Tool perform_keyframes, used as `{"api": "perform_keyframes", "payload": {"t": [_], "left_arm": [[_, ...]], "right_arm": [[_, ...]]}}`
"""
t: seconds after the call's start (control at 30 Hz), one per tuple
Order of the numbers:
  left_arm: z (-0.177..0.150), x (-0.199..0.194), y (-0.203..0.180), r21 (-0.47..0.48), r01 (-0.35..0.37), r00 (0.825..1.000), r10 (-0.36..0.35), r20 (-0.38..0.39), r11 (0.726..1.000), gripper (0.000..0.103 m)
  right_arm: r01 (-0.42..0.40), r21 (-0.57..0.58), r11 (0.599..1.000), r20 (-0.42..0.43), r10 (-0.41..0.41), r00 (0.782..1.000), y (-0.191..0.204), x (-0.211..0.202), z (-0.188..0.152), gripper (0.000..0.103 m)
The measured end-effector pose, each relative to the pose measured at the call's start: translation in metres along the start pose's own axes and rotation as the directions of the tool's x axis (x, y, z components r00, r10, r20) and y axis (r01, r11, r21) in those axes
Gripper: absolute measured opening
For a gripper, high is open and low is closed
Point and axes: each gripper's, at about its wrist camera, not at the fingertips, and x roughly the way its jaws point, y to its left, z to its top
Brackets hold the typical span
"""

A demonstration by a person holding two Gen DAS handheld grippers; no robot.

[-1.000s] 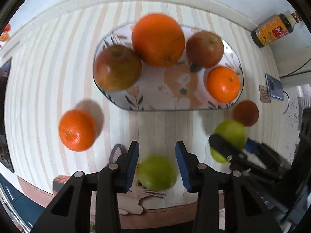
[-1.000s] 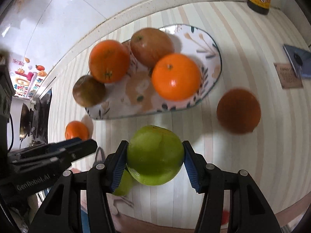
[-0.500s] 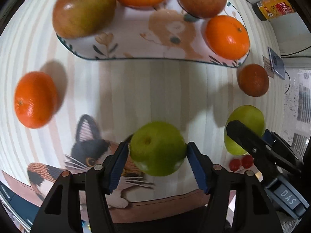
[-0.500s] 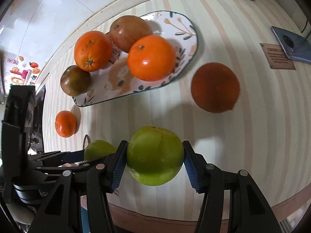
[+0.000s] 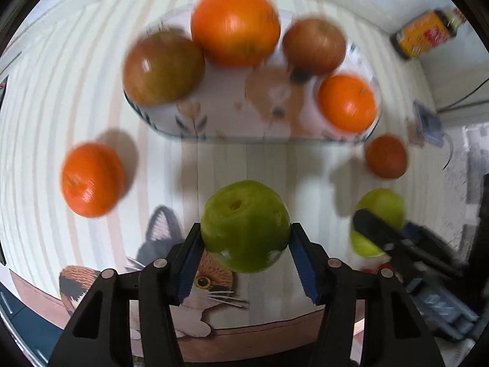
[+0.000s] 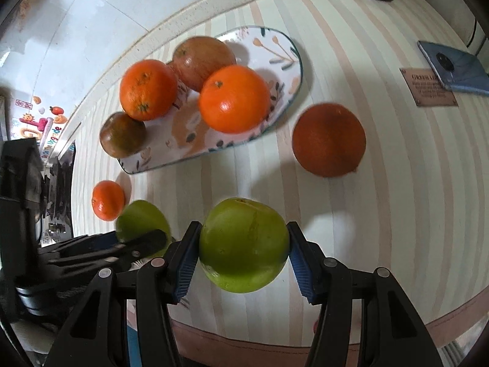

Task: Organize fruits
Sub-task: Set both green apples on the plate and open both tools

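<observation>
Left wrist view: the left gripper point(image 5: 244, 238) is seen closed on a round green apple point(image 5: 245, 225), pressed between both blue pads and lifted clear of the striped tablecloth with the cat print point(image 5: 214, 165). A second ago that apple lay loose on the cloth between parted jaws; the grasp has since been made. The right gripper point(image 6: 243, 246) is likewise clamped on a second green apple point(image 6: 243, 244), as before. Both green fruits are therefore judged ready for transfer to the oval floral ceramic plate point(image 5: 226, 125) beyond, where two oranges and two reddish-brown apples are already seated.

Left on the cloth are a small orange mandarin point(image 5: 91, 179) and a dark red-orange fruit point(image 6: 329, 139), both just outside the plate rim.

Only the right wrist view shows a blue phone point(image 6: 452, 68) beside a brown card, and sharply; the left view is motion-blurred, yet alone shows the cat print.
</observation>
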Motion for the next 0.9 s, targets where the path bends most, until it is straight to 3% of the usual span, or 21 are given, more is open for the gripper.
{"api": "perform_keyframes", "payload": {"t": [0.13, 0.27, 0.47, 0.67, 0.7, 0.77, 0.83, 0.9], "left_arm": [[0.025, -0.035, -0.004, -0.01, 0.038, 0.998, -0.037, 0.049, 0.999, 0.053], [0.058, -0.051, -0.002, 0.004, 0.016, 0.997, -0.017, 0.073, 1.0, 0.053], [0.076, -0.025, 0.005, -0.041, -0.009, 1.0, 0.009, 0.005, 0.999, 0.054], [0.059, -0.002, 0.0, -0.04, -0.063, 0.998, 0.062, -0.007, 0.997, 0.055], [0.059, -0.002, 0.001, -0.042, -0.07, 0.998, 0.07, 0.001, 0.997, 0.056], [0.061, -0.005, 0.003, -0.041, -0.069, 0.997, 0.07, 0.013, 0.997, 0.07], [0.061, -0.01, 0.003, -0.03, -0.068, 0.997, 0.069, 0.022, 0.997, 0.072], [0.059, -0.015, 0.001, -0.026, -0.069, 0.997, 0.069, 0.038, 0.997, 0.073]], "right_arm": [[-0.038, -0.012, 0.999, 0.035, 0.039, 0.999, 0.015, 0.0, 0.014, 0.058], [-0.08, -0.02, 0.997, 0.088, 0.081, 0.993, 0.033, 0.002, 0.035, 0.058], [-0.083, -0.06, 0.995, 0.099, 0.089, 0.991, 0.054, 0.019, 0.062, 0.058], [-0.117, -0.03, 0.993, 0.086, 0.119, 0.989, 0.054, 0.034, 0.07, 0.061], [-0.118, -0.034, 0.992, 0.093, 0.12, 0.988, 0.056, 0.033, 0.07, 0.064], [-0.136, -0.037, 0.99, 0.101, 0.139, 0.985, 0.057, 0.029, 0.068, 0.078], [-0.135, -0.035, 0.99, 0.112, 0.138, 0.984, 0.06, 0.024, 0.068, 0.09], [-0.129, -0.031, 0.991, 0.115, 0.132, 0.985, 0.062, 0.019, 0.067, 0.092]]}}
